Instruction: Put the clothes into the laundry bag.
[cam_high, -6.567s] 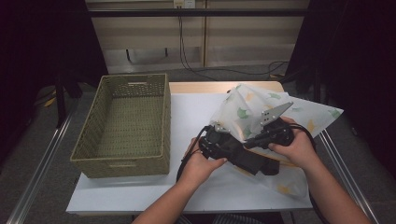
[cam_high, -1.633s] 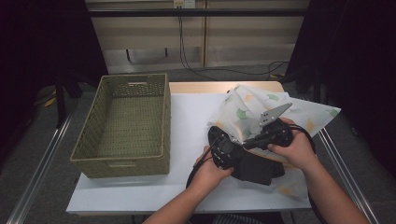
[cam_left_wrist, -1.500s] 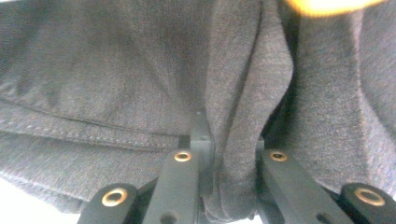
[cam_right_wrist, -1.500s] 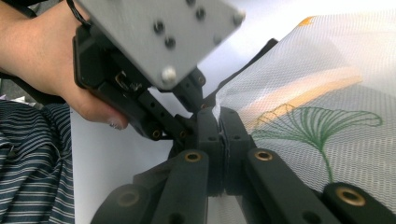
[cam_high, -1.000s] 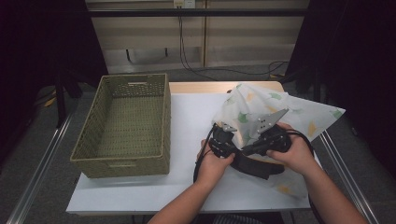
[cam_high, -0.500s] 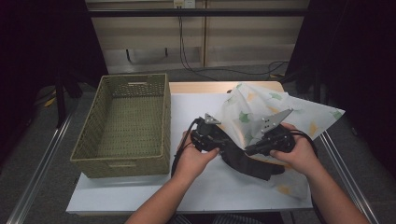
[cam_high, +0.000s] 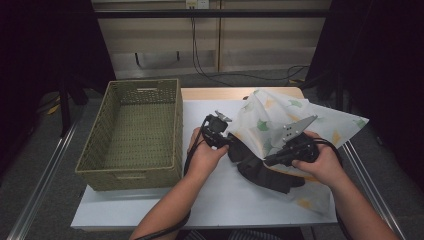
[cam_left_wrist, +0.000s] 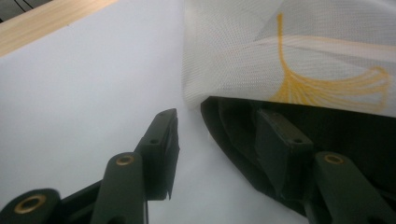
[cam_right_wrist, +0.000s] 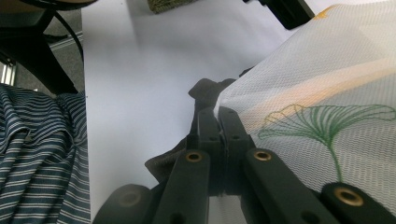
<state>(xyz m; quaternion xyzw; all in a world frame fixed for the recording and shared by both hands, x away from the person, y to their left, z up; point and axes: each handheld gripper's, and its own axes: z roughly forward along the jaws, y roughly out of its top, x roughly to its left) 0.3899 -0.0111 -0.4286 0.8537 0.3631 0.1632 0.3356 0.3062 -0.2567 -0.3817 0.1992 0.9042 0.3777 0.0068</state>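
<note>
Mesh bag (cam_high: 280, 117) edge pinched in right gripper (cam_right_wrist: 218, 122); left gripper (cam_left_wrist: 219, 135) just opened, jaws apart beside dark garment (cam_left_wrist: 327, 135).

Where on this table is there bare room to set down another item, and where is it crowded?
Free: the white tabletop along the near edge, between the wicker basket and the leaf-print mesh bag; also the basket's inside. Crowded: the right half, where the bag, the black garment and both grippers meet.

Both forearms are reaching in over the table.
The left gripper (cam_high: 231, 142) is standing with jaws just opened apart; the right gripper (cam_right_wrist: 218, 122) is clamping shut.
</note>
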